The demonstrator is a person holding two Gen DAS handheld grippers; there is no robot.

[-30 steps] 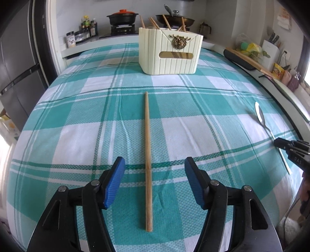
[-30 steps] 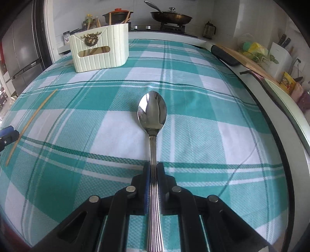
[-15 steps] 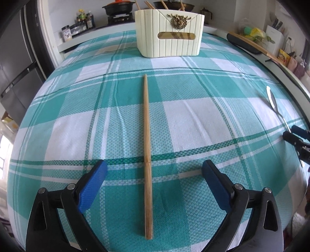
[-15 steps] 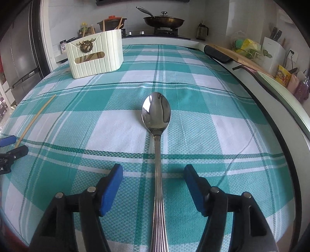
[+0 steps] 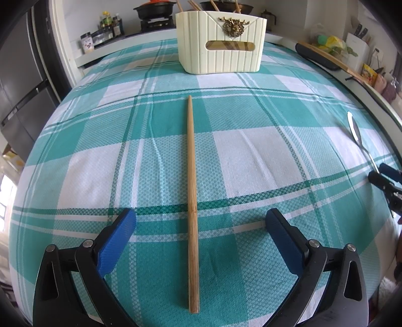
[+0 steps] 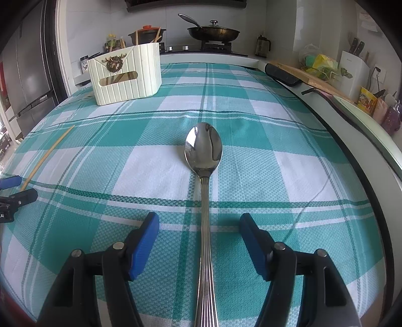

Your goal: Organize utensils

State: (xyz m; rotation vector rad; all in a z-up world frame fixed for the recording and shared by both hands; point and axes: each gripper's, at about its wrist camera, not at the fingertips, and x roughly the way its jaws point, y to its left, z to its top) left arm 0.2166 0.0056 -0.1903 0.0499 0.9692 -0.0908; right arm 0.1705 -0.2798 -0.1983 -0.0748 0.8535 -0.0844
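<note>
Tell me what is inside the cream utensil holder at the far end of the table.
Wooden chopsticks stick up out of the cream holder, and brown sticks show through its front slot. The walls hide everything lower down, so whether any spoons are in there cannot be told.

spoon handle end cut off, holder contents mostly hidden

Cloth open, caddy blocks far edge

A wooden chopstick and a steel spoon lie flat before the cream utensil holder.
</note>
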